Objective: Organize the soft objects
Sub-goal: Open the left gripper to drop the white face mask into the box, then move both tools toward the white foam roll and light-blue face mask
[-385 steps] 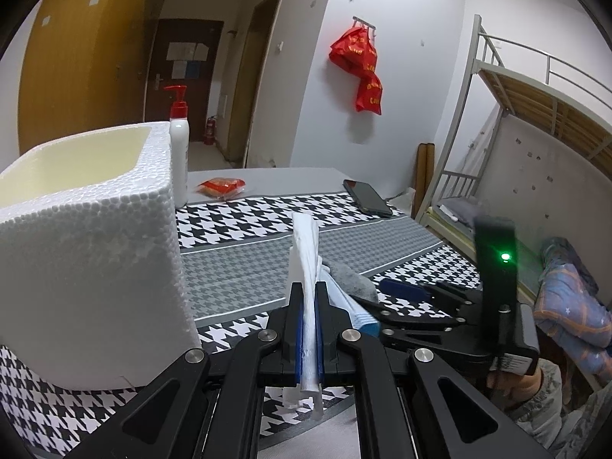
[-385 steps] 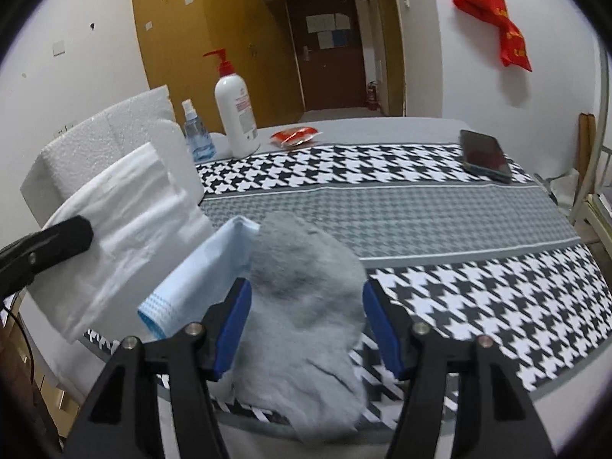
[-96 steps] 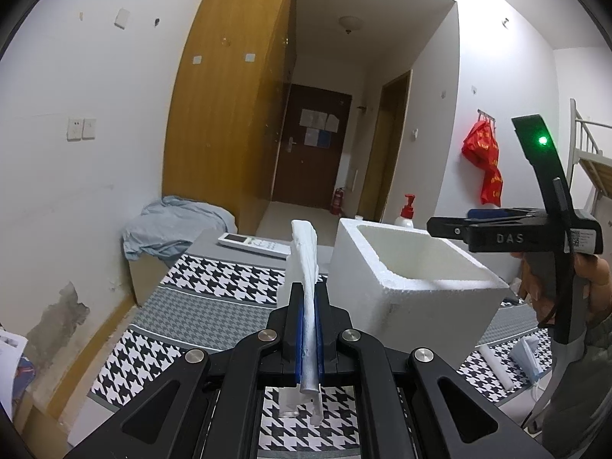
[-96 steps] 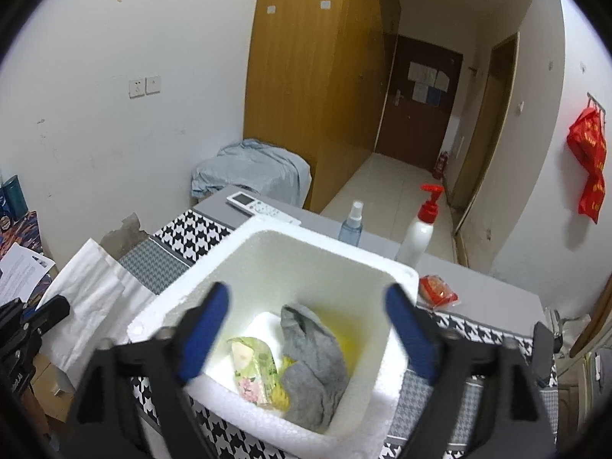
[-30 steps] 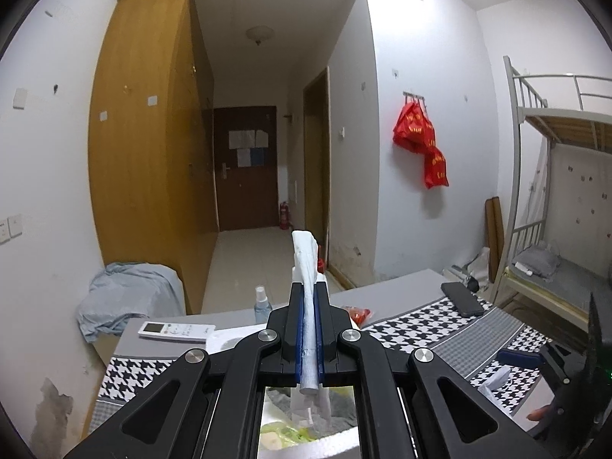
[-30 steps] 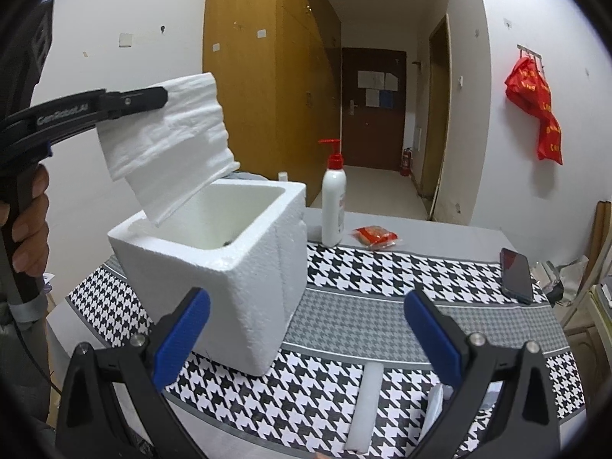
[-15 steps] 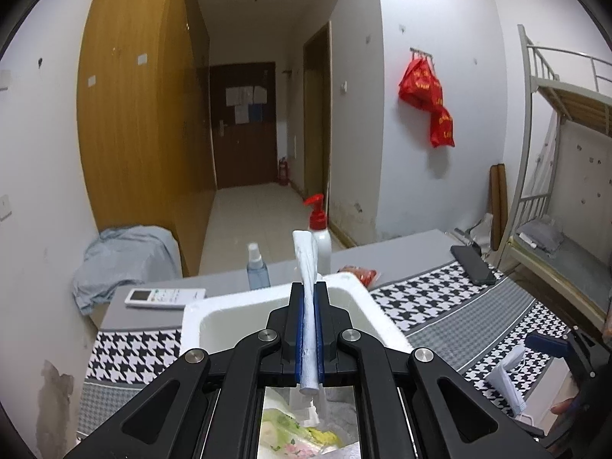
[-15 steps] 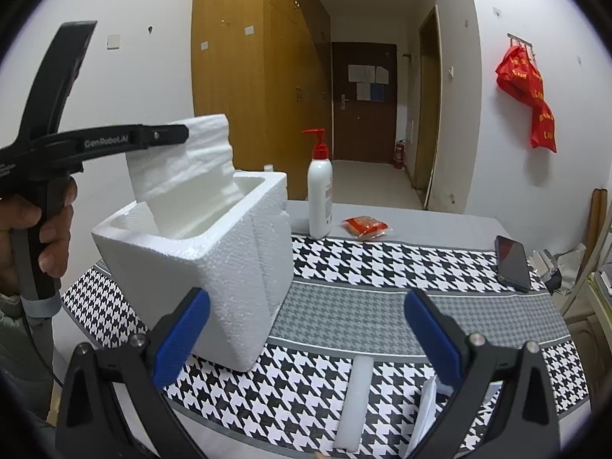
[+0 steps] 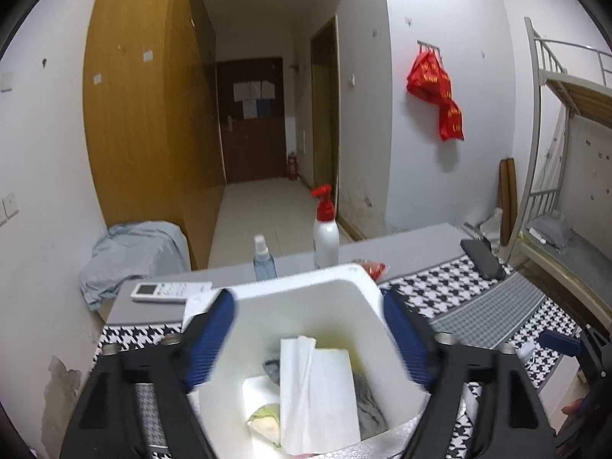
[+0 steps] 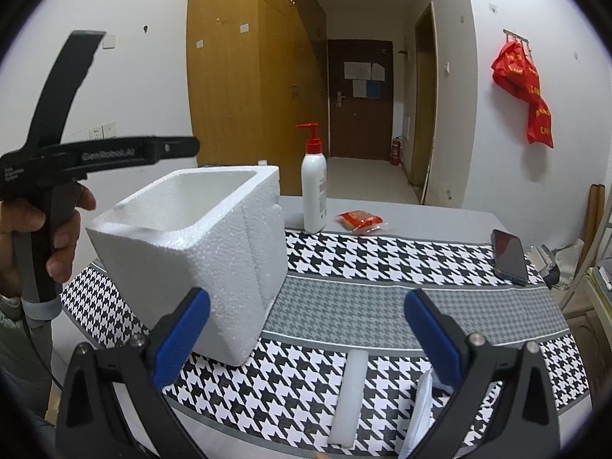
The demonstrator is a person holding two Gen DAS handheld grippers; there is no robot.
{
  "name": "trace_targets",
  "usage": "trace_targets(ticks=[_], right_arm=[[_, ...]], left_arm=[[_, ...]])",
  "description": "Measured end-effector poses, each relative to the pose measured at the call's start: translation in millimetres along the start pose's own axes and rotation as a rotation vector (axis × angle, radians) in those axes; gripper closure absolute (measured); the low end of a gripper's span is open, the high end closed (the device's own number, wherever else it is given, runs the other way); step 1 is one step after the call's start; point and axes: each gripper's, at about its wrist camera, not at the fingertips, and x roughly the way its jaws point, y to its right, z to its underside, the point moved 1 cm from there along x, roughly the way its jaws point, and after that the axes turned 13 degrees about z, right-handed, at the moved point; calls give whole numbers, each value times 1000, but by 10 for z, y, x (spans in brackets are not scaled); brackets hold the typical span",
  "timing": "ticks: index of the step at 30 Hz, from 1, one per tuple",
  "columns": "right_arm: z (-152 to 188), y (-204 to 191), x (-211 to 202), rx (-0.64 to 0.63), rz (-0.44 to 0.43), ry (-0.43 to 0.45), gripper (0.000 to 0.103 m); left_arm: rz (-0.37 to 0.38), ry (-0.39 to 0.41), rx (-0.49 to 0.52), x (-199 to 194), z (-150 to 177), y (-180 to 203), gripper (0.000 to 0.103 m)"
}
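Note:
My left gripper [image 9: 308, 325] hovers over the white foam box [image 9: 298, 283]. Its jaws are opening wide and nothing is between the pads. Below them a white tissue [image 9: 317, 390] lies loose inside the box, on a grey sock [image 9: 367, 394] and a green-yellow packet [image 9: 264, 420]. In the right wrist view the left gripper [image 10: 191, 145] reaches over the foam box [image 10: 214, 244] from the left. My right gripper [image 10: 308, 306] stands open and empty above the table. Beneath it lie a white foam strip [image 10: 348, 397] and a pale blue face mask [image 10: 420, 409].
Behind the box stand a pump bottle [image 10: 314, 187] and a small spray bottle [image 9: 264, 258]. A red packet [image 10: 359, 220] and a phone [image 10: 508, 256] lie on the houndstooth cloth. A remote [image 9: 168, 290] lies far left, and a bunk bed [image 9: 566, 191] stands right.
The left gripper has opened and let go of the tissue, which dropped into the foam box. The right gripper has stayed where it was, open.

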Motion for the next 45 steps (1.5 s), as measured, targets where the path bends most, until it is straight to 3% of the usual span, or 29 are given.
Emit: trace_targets(ticks=[4,21,45], right_arm=[[0,32,-43,7,2,9,1],[9,199,-381,32,45,70,1],[238,434,-793,83,128,130,0]], left_arm=[[-13,63,15,-136,-29,57,1],[43,179,69,-665,6,468,1],[136,281,102,-977,559,921,1]])
